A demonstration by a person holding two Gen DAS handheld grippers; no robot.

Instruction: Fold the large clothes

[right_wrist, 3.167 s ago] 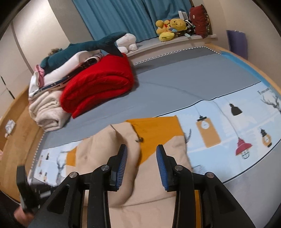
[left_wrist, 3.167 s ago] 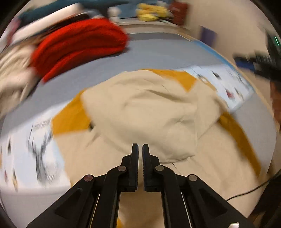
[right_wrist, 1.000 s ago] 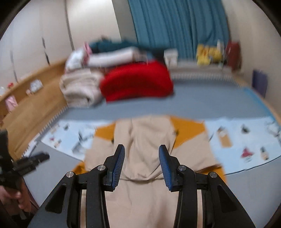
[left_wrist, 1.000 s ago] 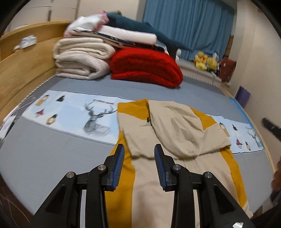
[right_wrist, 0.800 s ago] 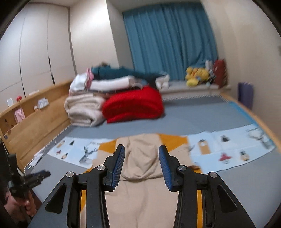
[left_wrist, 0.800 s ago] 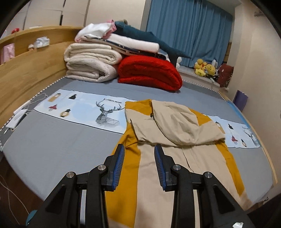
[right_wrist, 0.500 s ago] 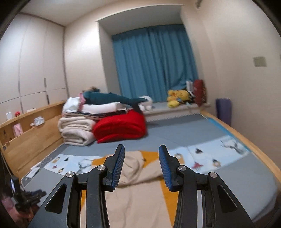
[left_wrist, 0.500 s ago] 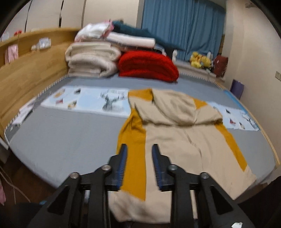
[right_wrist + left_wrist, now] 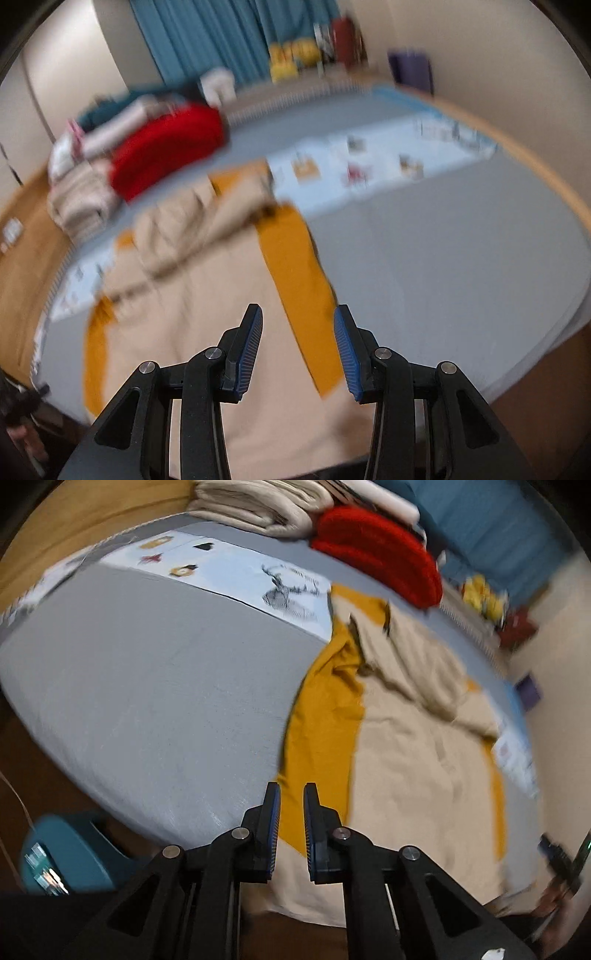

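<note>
A large beige garment with mustard-yellow side bands (image 9: 406, 746) lies spread on the grey bed, its upper part folded down in a rumpled heap; it also shows in the right wrist view (image 9: 207, 295). My left gripper (image 9: 291, 805) hovers above the garment's near left yellow band (image 9: 321, 716), its jaws narrowly apart and empty. My right gripper (image 9: 297, 325) is wide open and empty above the near right yellow band (image 9: 299, 273).
The grey bed (image 9: 147, 672) carries a light-blue printed strip (image 9: 236, 572). A red blanket (image 9: 376, 550) and folded beige bedding (image 9: 255, 502) are stacked at the far end. A wooden ledge (image 9: 22, 236) runs along the left. A teal object (image 9: 70, 853) sits below the bed's near edge.
Both grippers have tilted down and dropped toward the garment's near edge, the left to its left band, the right to its right band. The left jaws have narrowed a little.
</note>
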